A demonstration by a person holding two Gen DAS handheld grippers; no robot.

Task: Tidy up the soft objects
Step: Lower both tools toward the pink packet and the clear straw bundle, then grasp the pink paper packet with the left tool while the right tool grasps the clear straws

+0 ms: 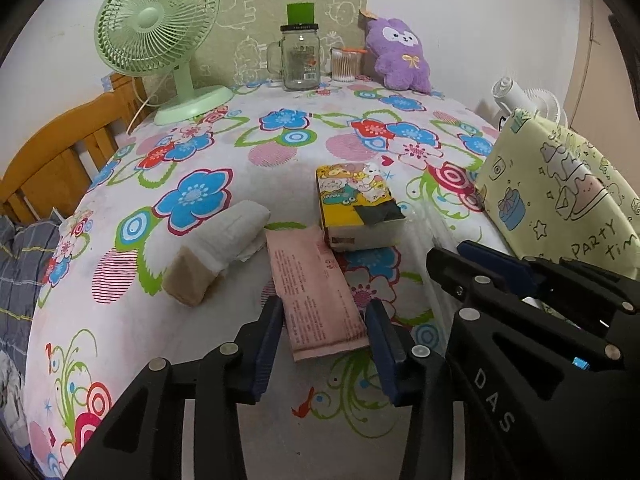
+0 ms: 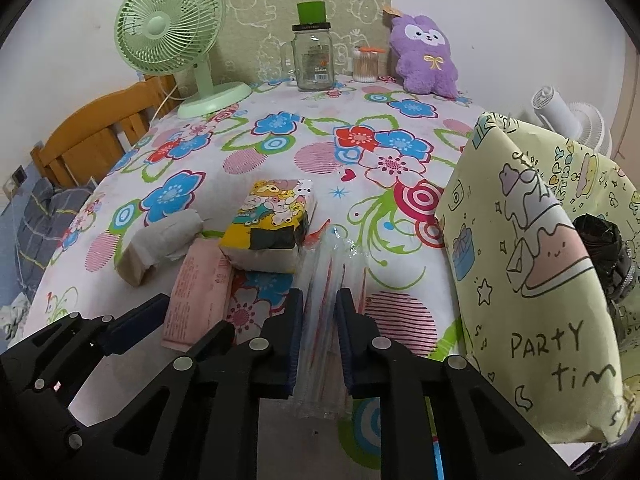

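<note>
Pink packet [image 1: 316, 296] lies between the left claw's [image 1: 326, 344] pads.

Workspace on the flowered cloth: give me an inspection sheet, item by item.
Surface: flowered cloth, laid flat.
Job's things: pink packet between the left gripper's jaws; clear plastic bundle clamped by the right gripper; cartoon tissue pack just beyond the packet; white roll to their left; yellow party bag upright at the right, open, something dark inside.
Clutter: green fan, glass jar, cotton swab tub, purple plush, all at the far edge.
Grippers: left gripper closed on the packet; right gripper shut on the bundle.
Cables: fan cord trailing off the cloth's far left edge.
Surroundings: wooden chair, white fan.
</note>
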